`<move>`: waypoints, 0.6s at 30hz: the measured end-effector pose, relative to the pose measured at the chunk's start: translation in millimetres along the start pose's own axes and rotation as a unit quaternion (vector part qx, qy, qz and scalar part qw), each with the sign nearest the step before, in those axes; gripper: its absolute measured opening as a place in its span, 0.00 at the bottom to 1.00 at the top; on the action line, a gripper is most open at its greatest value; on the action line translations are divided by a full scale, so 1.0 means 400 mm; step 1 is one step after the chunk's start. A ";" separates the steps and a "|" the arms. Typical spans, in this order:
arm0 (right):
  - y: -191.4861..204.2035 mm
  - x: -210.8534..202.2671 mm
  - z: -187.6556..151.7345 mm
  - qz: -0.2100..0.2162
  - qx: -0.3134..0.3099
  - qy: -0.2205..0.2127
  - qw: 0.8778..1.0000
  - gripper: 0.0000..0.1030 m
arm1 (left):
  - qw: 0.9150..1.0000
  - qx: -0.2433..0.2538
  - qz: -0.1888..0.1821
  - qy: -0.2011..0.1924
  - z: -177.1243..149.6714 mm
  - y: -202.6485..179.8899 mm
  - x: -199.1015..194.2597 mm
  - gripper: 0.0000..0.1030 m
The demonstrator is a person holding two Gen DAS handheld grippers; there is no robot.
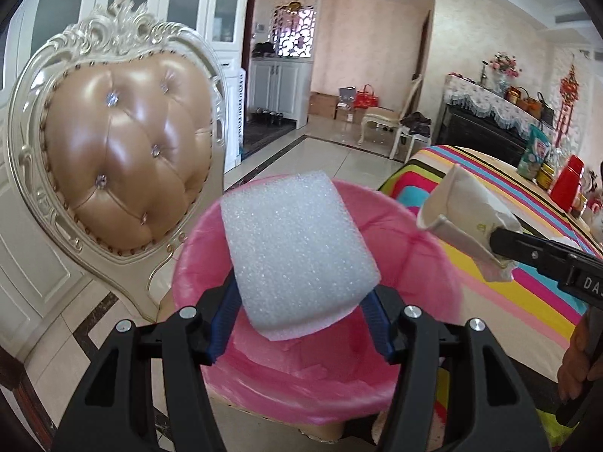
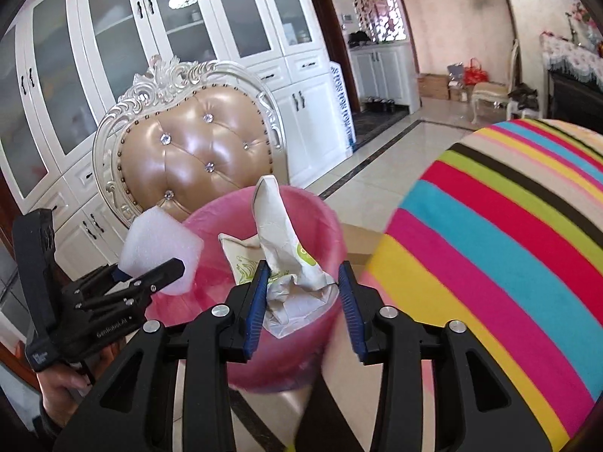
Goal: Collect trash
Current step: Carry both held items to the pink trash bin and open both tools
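Left gripper (image 1: pixel 301 312): clamped on the white foam piece (image 1: pixel 297 252), both blue pads pressed against its lower sides.
Foam piece: held up over the mouth of the pink-lined bin (image 1: pixel 426 263).
Right gripper (image 2: pixel 305 297): jaws spread; the crumpled paper bag (image 2: pixel 286 260) is seen between them, touching the left pad (image 2: pixel 258 301) but clear of the right one.
Paper bag: poised above the bin's opening, its tall end pointing up.
Bin: set in front of a tufted chair (image 1: pixel 124 158), just beside the striped tablecloth (image 2: pixel 508 245).
Bin contents: hidden by the trash held above.
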State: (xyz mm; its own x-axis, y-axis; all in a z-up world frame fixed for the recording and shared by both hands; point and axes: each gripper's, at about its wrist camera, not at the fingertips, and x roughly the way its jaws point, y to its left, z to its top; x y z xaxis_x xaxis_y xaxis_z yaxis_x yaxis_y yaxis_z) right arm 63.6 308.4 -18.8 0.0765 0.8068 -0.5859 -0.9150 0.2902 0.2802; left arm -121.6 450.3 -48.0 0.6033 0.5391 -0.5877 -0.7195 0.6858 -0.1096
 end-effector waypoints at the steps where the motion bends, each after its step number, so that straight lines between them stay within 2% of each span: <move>1: 0.003 0.020 0.005 0.006 0.001 0.004 1.000 0.41 | 1.000 -0.002 -0.002 0.001 -0.008 -0.005 0.011 0.57; 2: 0.003 0.034 0.009 0.011 0.002 0.007 1.000 0.57 | 1.000 -0.004 -0.002 0.004 -0.012 0.000 0.018 0.59; 4: -0.005 0.036 0.010 0.003 0.006 -0.004 1.000 0.68 | 1.000 -0.012 0.006 0.007 -0.017 0.019 0.036 0.66; 7: -0.015 0.026 0.013 0.004 0.011 -0.006 1.000 0.68 | 1.000 -0.021 0.008 0.006 -0.028 0.032 0.038 0.74; 13: -0.065 -0.055 -0.024 -0.023 0.007 -0.009 1.000 0.68 | 0.999 -0.031 0.010 -0.016 -0.048 0.002 0.002 0.94; 15: -0.084 -0.094 -0.042 -0.034 0.007 -0.013 0.999 0.69 | 0.999 -0.032 0.009 -0.027 -0.054 -0.028 -0.017 0.95; 18: -0.131 -0.173 -0.080 -0.056 0.014 -0.021 0.998 0.71 | 0.999 -0.018 -0.013 -0.034 -0.060 -0.092 -0.037 0.95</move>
State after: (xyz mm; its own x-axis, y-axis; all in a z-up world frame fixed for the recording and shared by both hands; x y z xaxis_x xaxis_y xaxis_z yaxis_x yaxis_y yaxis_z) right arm 93.8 220.8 -17.4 0.1939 0.7892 -0.5828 -0.8885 0.3931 0.2367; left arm -112.2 405.4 -54.4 0.6433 0.5538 -0.5287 -0.7144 0.6825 -0.1544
